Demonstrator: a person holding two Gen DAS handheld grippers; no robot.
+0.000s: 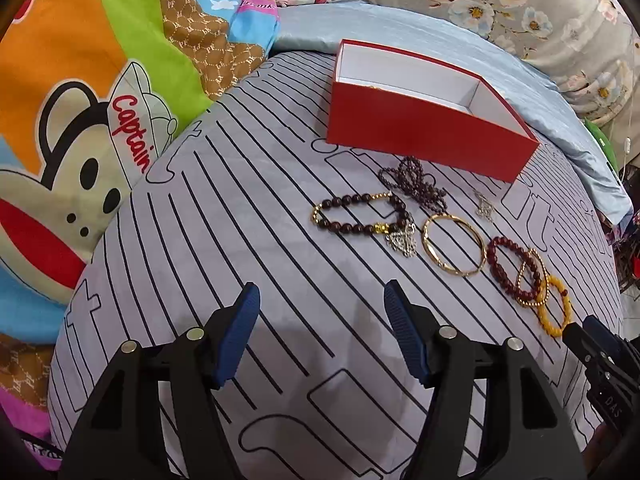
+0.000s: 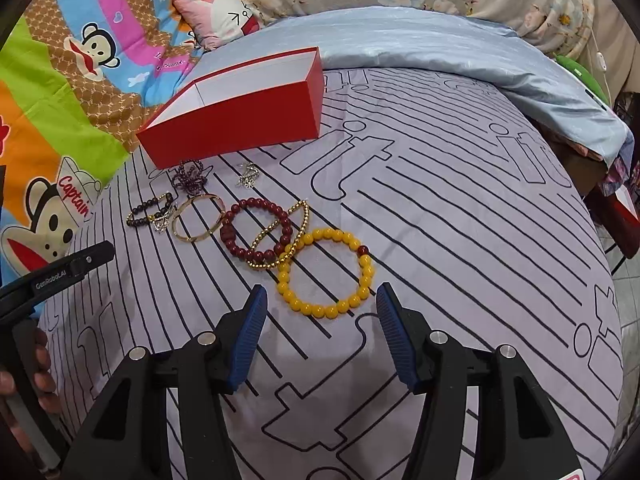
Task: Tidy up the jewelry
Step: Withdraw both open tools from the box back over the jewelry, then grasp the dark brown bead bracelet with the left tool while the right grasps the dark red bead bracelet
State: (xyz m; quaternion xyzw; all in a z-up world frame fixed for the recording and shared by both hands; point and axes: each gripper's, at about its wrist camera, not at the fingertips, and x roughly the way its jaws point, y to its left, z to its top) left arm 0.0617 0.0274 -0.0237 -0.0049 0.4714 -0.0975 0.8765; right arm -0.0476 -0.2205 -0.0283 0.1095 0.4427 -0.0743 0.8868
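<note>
Red cardboard box (image 1: 424, 128), lid off, white inside, sits toward the far edge of the bed (image 1: 240, 240), on the grey sheet with black line print. I can make out a small glint of gold inside it from my left camera, no more.

Jewelry, all on the sheet in a loose row just in front of the box:
1. Dark bead bracelet with gold charm (image 1: 356, 214), at the left end of the row.
2. Silver pendant piece (image 1: 402, 238), touching item 1.
3. Purple bead strand (image 1: 416, 182), bunched, nearest the box.
4. Small silver chain (image 1: 484, 204), lying apart from the rest.
5. Gold bangle (image 1: 454, 246), mid-row.
6. Dark red bead bracelet (image 2: 256, 230), overlapped by item 7.
7. Gold bead bracelet (image 2: 298, 232), lying across items 6 and 8.
8. Yellow bead bracelet (image 2: 326, 274), at the right end.

My left tongs (image 1: 322, 334): jaws parted, nothing between them, over bare sheet nearer than item 1.
My right tongs (image 2: 322, 334): jaws parted, holding nothing, just short of item 8, which lies ahead of the gap.
</note>
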